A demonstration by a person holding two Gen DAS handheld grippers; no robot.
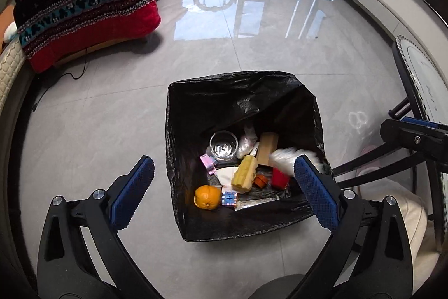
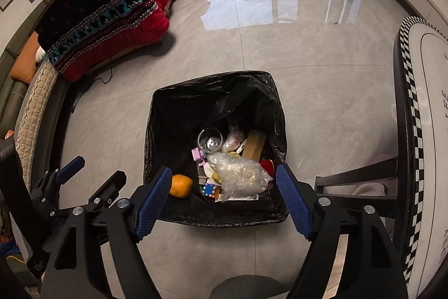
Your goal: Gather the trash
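From the left wrist view, the left gripper (image 1: 224, 189) is seen with its jaws spread wide and nothing between the pads, poised above the trash bin (image 1: 179, 159), which stands on the tiled floor (image 1: 112, 116) and is lined with a thin black bag. Inside are counted one orange (image 1: 207, 196), one clear glass cup (image 1: 223, 149), one wooden block (image 1: 267, 149), one red cup (image 1: 280, 178), one yellow sponge-like piece (image 1: 245, 173) and one coloured cube (image 1: 229, 198). A blurred clear plastic bag (image 1: 282, 156) is seen in the bin's right part. The glass is judged fragile and slippery, best taken across its rim; the orange is judged firm but apt to roll.

From the right wrist view, the right gripper (image 2: 224, 198) is shown with jaws moderately wide and empty, above the same bin. One crumpled plastic bag (image 2: 240, 173) is seen resting on the other rubbish; it is judged light, soft and slippery, best pinched at a gathered fold. The round worktop (image 2: 403, 91) is seen to the right, and two of the left gripper's fingers to the left.
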